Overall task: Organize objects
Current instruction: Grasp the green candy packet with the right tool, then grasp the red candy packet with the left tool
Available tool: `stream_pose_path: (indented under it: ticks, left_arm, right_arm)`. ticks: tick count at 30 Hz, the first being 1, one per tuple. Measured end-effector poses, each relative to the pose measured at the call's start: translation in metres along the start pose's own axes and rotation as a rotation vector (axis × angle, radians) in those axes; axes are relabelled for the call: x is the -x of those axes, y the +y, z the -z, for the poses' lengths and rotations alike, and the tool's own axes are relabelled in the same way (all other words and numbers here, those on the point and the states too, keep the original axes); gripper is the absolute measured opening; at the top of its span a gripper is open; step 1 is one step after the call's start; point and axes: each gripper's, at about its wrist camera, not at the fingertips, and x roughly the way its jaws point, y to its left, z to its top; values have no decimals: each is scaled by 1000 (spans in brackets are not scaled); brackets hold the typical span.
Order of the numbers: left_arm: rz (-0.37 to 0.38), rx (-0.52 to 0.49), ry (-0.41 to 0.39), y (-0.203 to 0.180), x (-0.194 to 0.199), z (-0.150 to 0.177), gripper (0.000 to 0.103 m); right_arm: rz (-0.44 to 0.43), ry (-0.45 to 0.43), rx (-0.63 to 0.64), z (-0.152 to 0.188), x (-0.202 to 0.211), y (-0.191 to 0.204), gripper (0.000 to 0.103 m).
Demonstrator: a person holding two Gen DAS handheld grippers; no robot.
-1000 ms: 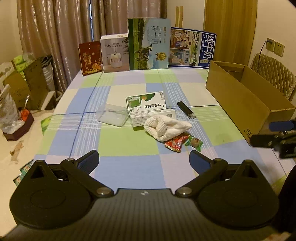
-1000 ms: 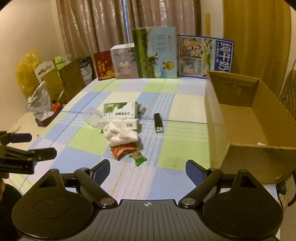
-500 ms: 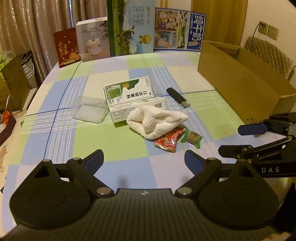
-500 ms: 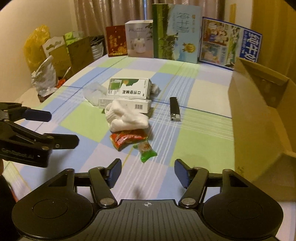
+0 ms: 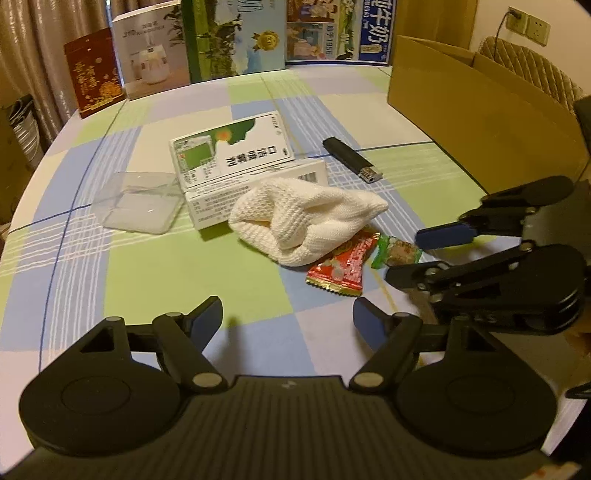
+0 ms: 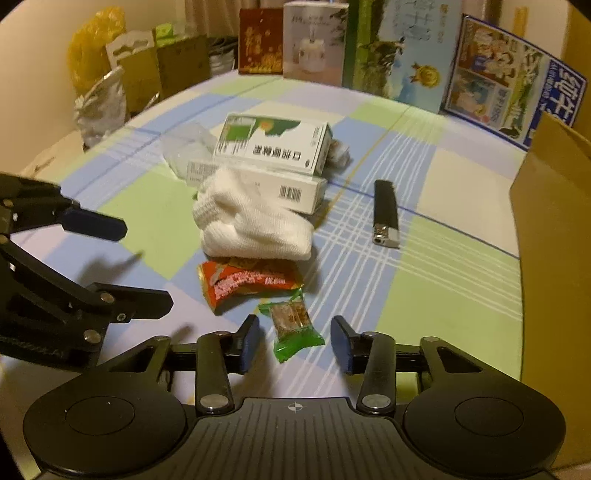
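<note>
Checked table (image 5: 155, 280) bears boxes (image 5: 236, 177), cloth (image 5: 306, 218), snacks (image 5: 341, 266), lighter (image 5: 351, 159).

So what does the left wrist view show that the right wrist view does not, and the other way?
Only the left wrist view shows the wall socket and the padded chair behind the cardboard box.

Only the right wrist view shows the yellow bag and the silver bag beside the table, and the green candy between the open right gripper fingers.

Both show the white sock, the red snack packet, the lighter and the stacked medicine boxes.
</note>
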Motion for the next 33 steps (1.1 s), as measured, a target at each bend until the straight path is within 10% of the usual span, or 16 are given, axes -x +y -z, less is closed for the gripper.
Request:
stream_pose_path:
  ticks: [16, 21, 31, 33]
  left_arm:
    - [87, -51, 2, -34, -42, -22, 62]
    - [59, -23, 5, -33, -41, -24, 35]
    - [77, -66, 54, -48, -1, 12, 36]
    - [69, -86, 33, -50, 2, 16, 50]
  right_arm:
    - [121, 18, -200, 10, 32, -38, 23]
    - [136, 25, -193, 13, 33, -37, 22]
    - [122, 38, -220, 32, 51, -24, 23]
    - [119, 40, -237, 36, 54, -23, 23]
